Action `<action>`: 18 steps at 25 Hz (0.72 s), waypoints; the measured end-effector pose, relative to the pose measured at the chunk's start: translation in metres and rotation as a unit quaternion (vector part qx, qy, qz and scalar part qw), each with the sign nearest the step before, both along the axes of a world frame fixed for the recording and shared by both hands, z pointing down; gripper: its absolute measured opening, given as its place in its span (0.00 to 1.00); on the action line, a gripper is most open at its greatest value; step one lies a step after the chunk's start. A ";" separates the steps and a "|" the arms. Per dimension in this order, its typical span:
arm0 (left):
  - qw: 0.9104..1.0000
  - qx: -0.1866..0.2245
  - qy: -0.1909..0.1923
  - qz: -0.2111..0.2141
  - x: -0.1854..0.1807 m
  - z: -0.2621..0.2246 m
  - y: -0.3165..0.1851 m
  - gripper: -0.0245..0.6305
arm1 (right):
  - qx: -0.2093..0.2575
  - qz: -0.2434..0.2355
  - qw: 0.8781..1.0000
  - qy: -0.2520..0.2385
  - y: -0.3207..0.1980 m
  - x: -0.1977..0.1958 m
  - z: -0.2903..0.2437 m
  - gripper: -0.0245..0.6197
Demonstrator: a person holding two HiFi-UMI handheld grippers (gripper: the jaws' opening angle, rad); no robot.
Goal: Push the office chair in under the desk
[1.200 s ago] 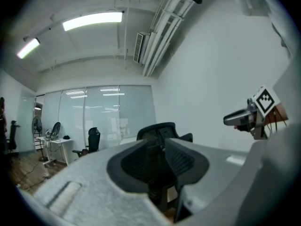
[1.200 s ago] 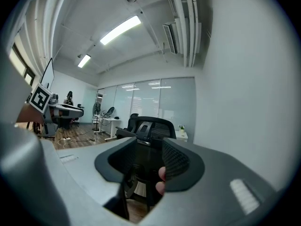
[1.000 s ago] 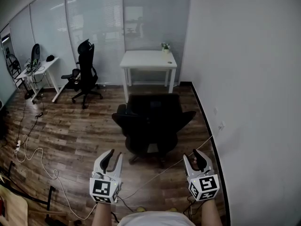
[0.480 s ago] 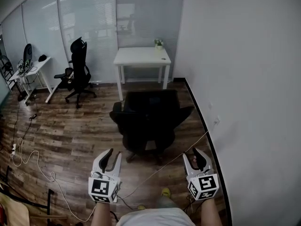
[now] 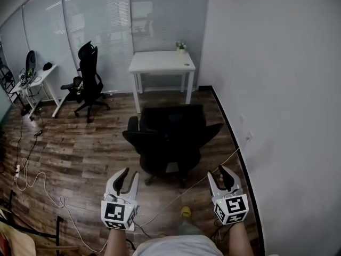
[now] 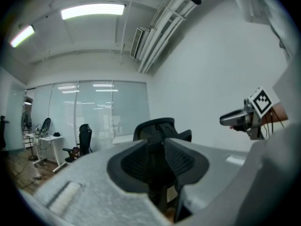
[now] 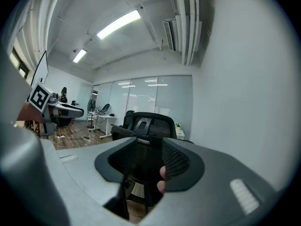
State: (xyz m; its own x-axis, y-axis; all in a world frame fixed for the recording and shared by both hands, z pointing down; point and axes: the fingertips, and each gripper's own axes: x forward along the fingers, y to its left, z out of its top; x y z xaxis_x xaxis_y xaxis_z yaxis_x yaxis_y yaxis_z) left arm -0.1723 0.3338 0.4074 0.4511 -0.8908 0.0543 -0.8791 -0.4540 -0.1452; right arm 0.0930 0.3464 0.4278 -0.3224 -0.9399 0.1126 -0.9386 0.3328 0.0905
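Underfoot, a dark wood-plank floor (image 5: 80, 148) is running back to frosted glass partitions (image 5: 106, 31), with a plain white wall (image 5: 277, 89) closing the room on the right. A white desk (image 5: 160, 63) is standing against the glass with a small plant (image 5: 181, 47) at its back corner. A second black chair (image 5: 88, 76) and a cluttered side desk (image 5: 37, 79) are sitting off to the left, and pale cables (image 5: 32, 180) are trailing over the boards.

Compared with a second ago, the desk is lying slightly further left in the head view, and a yellow shoe (image 5: 185, 212) is now showing near the bottom edge. Both tools are keeping the same pose and the same jaw gap.

The office chair (image 5: 170, 137) is black, mesh-backed and armed. It is standing mid-floor with its back to the person, well short of the desk. The left gripper (image 5: 129, 176) and right gripper (image 5: 219, 176) are hovering near its base with jaws apart, gripping nothing and not touching the chair.
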 end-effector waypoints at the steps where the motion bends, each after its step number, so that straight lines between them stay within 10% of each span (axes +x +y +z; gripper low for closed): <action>1: 1.000 0.000 -0.002 0.000 0.003 0.001 -0.006 0.21 | -0.001 -0.002 1.000 0.001 -0.007 0.002 0.001 0.27; 18: 0.999 -0.033 -0.032 -0.005 0.044 0.028 -0.138 0.22 | -0.018 -0.038 0.999 0.011 -0.146 0.047 0.019 0.27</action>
State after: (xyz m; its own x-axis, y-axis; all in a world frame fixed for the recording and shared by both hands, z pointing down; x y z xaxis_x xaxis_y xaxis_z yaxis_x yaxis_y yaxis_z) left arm -0.1282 0.1959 0.4352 0.4355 -0.8889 0.1419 -0.8736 -0.4554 -0.1716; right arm 0.1401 0.2003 0.4470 -0.3896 -0.9082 0.1530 -0.9086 0.4061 0.0973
